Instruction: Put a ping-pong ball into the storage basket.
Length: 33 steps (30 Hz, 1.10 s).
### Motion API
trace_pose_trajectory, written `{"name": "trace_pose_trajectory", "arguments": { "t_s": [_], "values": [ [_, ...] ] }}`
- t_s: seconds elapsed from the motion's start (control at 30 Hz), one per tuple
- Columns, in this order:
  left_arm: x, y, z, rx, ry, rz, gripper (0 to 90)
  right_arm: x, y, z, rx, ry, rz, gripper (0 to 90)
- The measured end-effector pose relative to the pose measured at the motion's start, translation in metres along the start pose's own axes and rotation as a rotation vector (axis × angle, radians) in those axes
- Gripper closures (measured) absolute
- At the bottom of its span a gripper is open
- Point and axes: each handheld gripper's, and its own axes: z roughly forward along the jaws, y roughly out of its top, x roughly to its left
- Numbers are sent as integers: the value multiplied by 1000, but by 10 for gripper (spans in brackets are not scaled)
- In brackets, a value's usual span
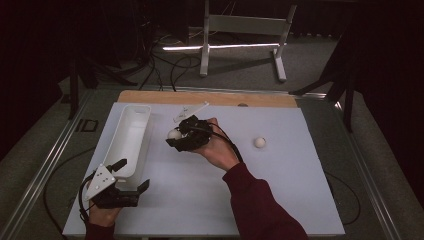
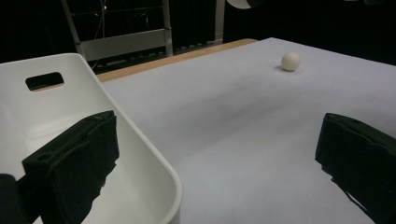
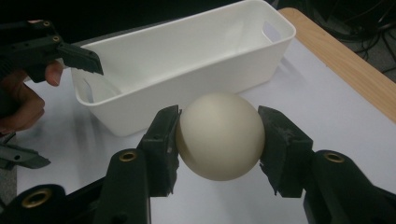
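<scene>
- On the white table [image 1: 280, 190], a long white bin [image 1: 131, 137] is set along the left side, lengthwise toward the far edge, with a handle slot [image 2: 44, 80] cut in its end wall.
- Near the bin's closest end, the left gripper [image 1: 131, 175] is held by the person's left hand [image 1: 102, 215]; its jaws are spread wide, one jaw seen over the bin's rim and inside wall, the other out over bare table.
- Just right of the bin, the right gripper [image 1: 175, 136] is held above the table by the right hand [image 1: 217, 150], which comes out of a dark red sleeve [image 1: 262, 205].
- A cream ball [image 3: 219, 135] is clamped between the right gripper's two jaws, pressed on both sides, and is seen just beside the bin's long wall, clear of it.
- A second ball [image 1: 259, 142] is seen lying on the table well to the right of the right hand, apart from both grippers.
- A strip of bare wood [image 1: 210, 97] is seen along the table's far edge.
- Beyond the table, a pale metal stand [image 1: 245, 35] and loose cables [image 1: 165, 70] are seen on the floor.
</scene>
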Motion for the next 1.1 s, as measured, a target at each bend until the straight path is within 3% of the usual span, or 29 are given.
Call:
{"name": "trace_pose_trajectory", "arguments": {
  "t_s": [1.1],
  "values": [
    [-1,0,1,-3,-2,0,3,12,17,18,-8,24,-39,506]
  ]
}}
